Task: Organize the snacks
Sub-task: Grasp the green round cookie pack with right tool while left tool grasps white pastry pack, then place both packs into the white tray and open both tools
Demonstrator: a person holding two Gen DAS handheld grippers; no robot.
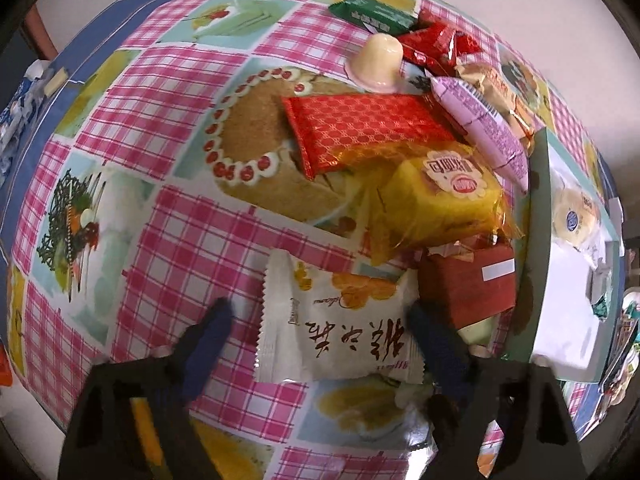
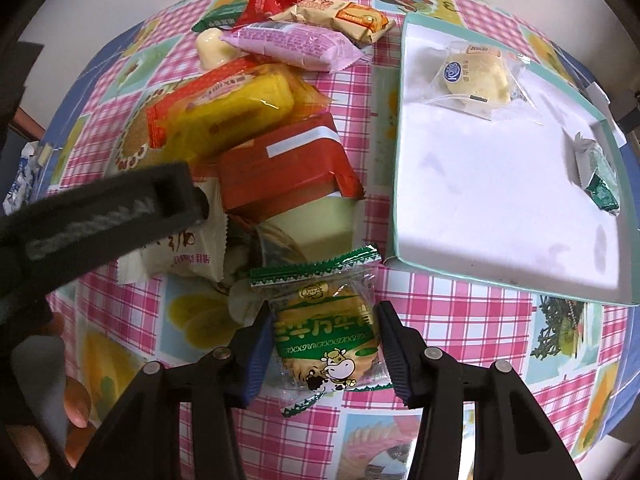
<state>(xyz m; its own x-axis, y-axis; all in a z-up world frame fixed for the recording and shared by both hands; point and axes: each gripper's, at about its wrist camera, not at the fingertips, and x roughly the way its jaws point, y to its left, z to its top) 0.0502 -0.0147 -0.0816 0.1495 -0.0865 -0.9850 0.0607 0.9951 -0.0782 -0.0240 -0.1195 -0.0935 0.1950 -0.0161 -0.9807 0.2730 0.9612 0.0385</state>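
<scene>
In the left wrist view my left gripper (image 1: 320, 312) points down at the checked tablecloth, open, with a white packet (image 1: 340, 332) printed with brown characters lying between its fingers. The right finger (image 1: 432, 336) is at the packet's edge; the left one stands clear of it. My right gripper (image 2: 324, 312) is shut on a green-and-clear cracker packet (image 2: 326, 344) with a cartoon cow. A white box with a teal rim (image 2: 500, 168) lies to the right and holds a round pastry packet (image 2: 476, 76) and a small green sweet (image 2: 600, 188).
A heap of snacks lies left of the box: a red carton (image 2: 280, 168), a yellow cake (image 2: 232, 108), a pink packet (image 2: 296, 44), a jelly cup (image 1: 378, 62) and a red patterned packet (image 1: 368, 128). A hand (image 2: 72, 400) shows at lower left.
</scene>
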